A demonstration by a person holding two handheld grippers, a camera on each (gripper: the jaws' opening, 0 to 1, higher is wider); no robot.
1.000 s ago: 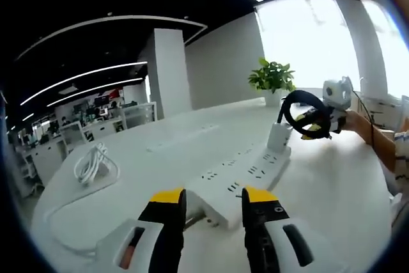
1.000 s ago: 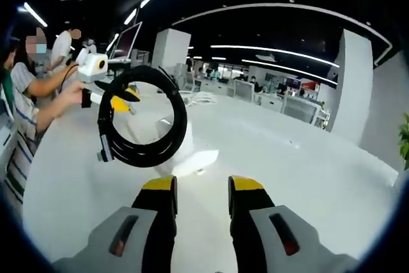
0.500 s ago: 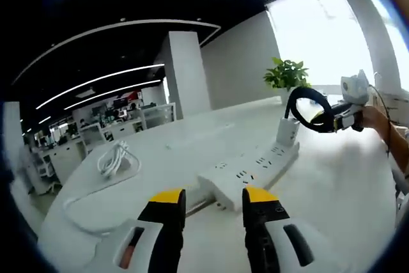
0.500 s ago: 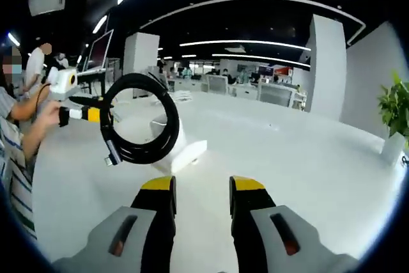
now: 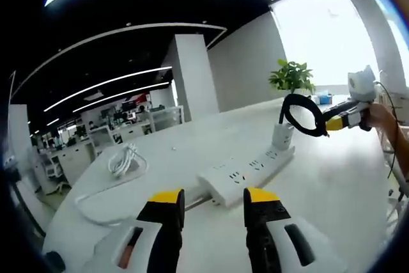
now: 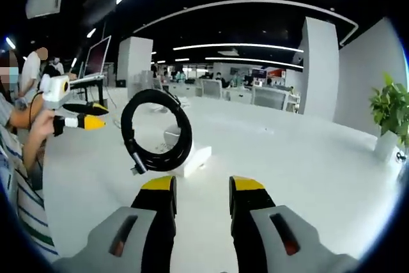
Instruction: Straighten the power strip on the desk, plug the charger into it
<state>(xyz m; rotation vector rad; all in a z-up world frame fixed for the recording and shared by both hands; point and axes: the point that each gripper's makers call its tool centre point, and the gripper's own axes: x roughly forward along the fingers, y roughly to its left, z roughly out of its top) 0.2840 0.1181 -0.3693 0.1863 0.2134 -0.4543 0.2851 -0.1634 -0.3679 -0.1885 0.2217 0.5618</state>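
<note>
**Left gripper view: power strip and charger on the table**

The white power strip (image 5: 246, 172) lay on the table (image 5: 332, 183), just beyond the left gripper (image 5: 214, 206), jaws apart and empty. The charger (image 5: 280, 136) stood at its far end, black cable coil (image 5: 304, 114) raised. The right gripper (image 6: 201, 193) was likewise parted, empty.

No text, label, brand, number or sign can be read in either view; the far office signs are too blurred to make out.
</note>
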